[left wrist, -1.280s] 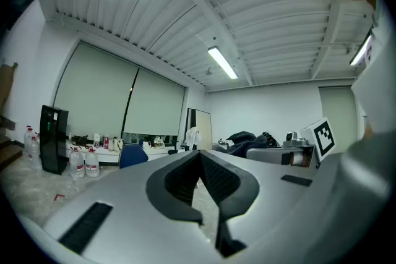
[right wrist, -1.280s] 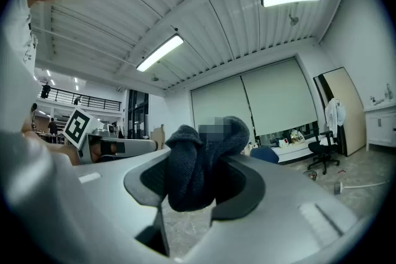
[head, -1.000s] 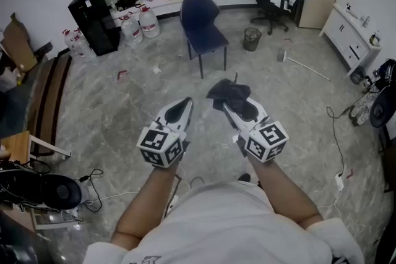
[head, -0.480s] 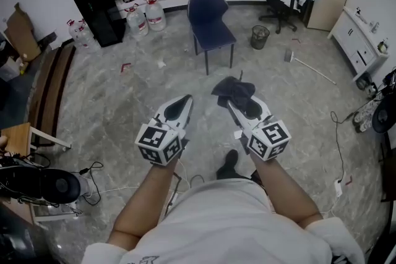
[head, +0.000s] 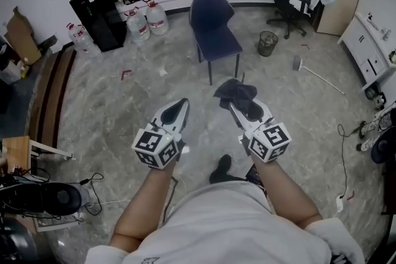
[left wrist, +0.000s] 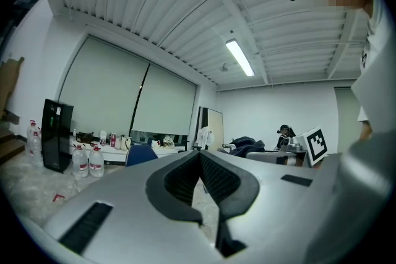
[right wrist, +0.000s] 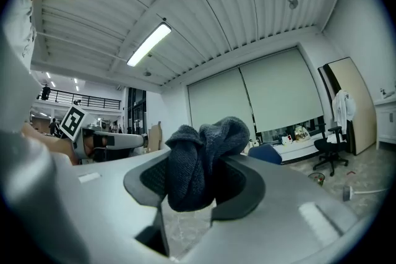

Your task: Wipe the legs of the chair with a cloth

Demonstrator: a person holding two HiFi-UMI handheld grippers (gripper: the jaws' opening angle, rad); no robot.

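Note:
A dark blue chair on thin metal legs stands on the marble floor ahead of me, well beyond both grippers. My right gripper is shut on a dark grey cloth, which bunches up above the jaws in the right gripper view. My left gripper is held beside it at the same height, its jaws shut with nothing between them. The chair shows small in both gripper views.
A black cabinet and water jugs stand at the back left. A wire bin, a black office chair and a broom lie back right. Cables and a fan sit at my left; white drawers at right.
I have walked closer to the chair; it sits nearer and more central in the head view. Both grippers keep the same pose, the cloth still in the right one.

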